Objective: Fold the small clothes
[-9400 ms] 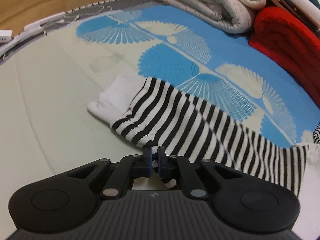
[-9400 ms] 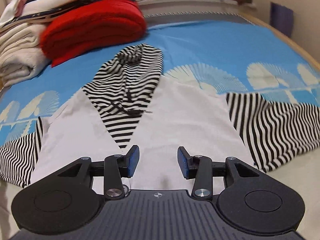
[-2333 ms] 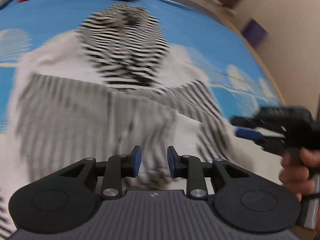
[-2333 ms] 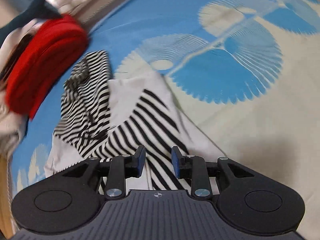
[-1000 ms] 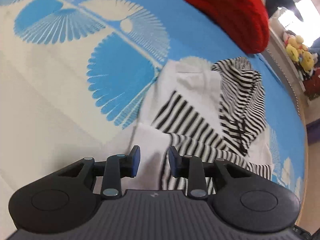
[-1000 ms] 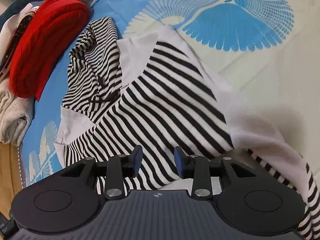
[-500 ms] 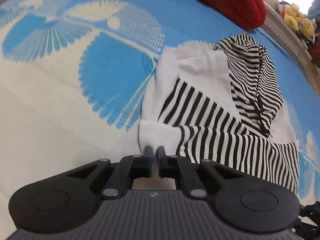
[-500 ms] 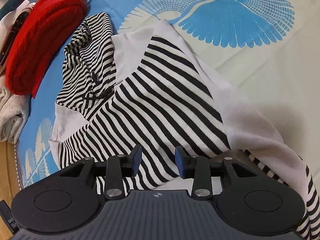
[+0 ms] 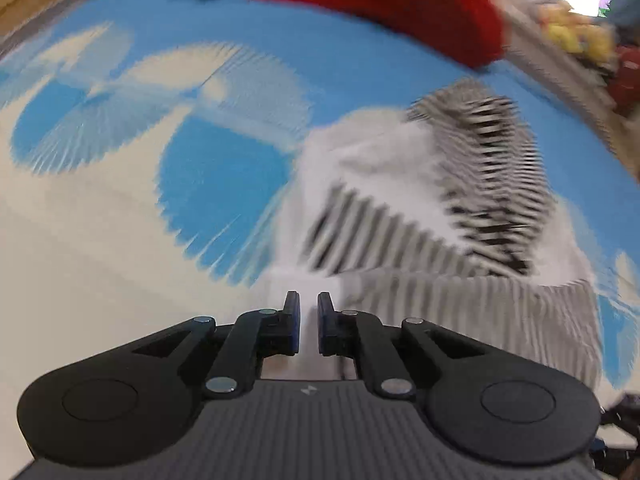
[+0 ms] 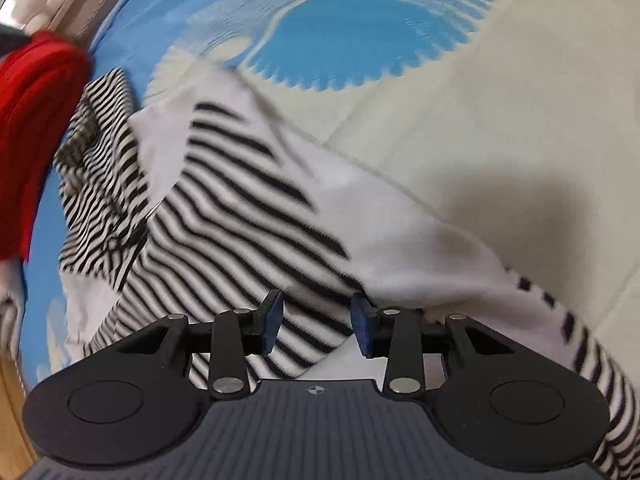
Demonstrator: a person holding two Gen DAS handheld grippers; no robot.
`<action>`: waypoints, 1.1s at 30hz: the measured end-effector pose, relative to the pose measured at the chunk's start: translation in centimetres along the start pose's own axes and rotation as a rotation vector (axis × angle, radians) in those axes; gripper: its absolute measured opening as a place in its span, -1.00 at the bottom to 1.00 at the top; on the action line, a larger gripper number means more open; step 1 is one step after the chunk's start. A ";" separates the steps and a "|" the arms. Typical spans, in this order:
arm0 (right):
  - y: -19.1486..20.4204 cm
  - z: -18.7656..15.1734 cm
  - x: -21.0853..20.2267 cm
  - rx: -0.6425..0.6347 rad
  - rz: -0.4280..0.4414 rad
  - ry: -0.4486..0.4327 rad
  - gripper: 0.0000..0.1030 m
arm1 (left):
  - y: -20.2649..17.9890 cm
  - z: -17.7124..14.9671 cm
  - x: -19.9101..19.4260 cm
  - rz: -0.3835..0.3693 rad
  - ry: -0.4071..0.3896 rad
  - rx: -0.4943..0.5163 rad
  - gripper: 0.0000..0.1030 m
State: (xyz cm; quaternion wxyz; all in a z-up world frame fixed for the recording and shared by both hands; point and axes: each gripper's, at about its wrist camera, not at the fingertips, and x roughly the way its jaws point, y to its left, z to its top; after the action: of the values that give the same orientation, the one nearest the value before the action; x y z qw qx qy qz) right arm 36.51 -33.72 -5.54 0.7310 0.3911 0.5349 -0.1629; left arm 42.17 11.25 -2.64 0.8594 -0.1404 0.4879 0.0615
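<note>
Bright daylight, blown-out glare top right above the red blanket [image 9: 384,4]. Left view smeared with motion blur, fisheye-bent edges. Right view sharper, soft shadow on the bedsheet [image 10: 520,208].

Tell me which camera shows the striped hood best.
The right wrist view: the striped hood is fairly sharp there, its stripes distinct beside the red blanket. The left wrist view shows the hood too, but motion blur smears its stripes.

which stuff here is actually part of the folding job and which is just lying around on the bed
In the job:
striped hoodie
left gripper
right gripper

Just lying about:
red folded blanket
blue fan-print bedspread
plush toys, blurred
</note>
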 end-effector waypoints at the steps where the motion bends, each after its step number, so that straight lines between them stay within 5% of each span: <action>1: -0.1 0.1 -0.1 0.006 0.003 -0.004 -0.25 | -0.4 -0.1 -0.2 -0.037 -0.003 0.021 -0.73; 6: 1.2 -0.1 -1.4 -0.064 0.001 -0.064 -0.23 | -0.2 -2.0 4.1 -0.071 0.253 -0.007 -0.56; 12: 3.5 -0.7 -1.1 -0.199 0.074 -0.004 -0.07 | -1.8 -1.5 2.4 -0.060 0.134 0.089 -0.43; 16: 3.3 -0.8 0.0 -0.225 0.057 0.058 -0.02 | -1.6 -2.3 4.3 -0.034 0.234 0.049 -0.39; 21: 2.8 -0.3 -0.4 -0.217 0.036 0.053 -0.02 | -3.0 -1.5 2.2 -0.023 0.103 0.095 -0.39; 33: 5.1 1.2 -6.8 -0.599 -0.056 -0.287 -0.01 | -5.9 -1.3 -1.2 -0.047 -0.120 0.224 -0.39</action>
State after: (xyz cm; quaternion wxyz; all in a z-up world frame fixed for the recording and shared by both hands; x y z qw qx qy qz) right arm 38.11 -32.57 2.84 0.8767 0.1170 0.4609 -0.0720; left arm 41.86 5.25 -1.15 0.8986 -0.0512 0.4358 -0.0053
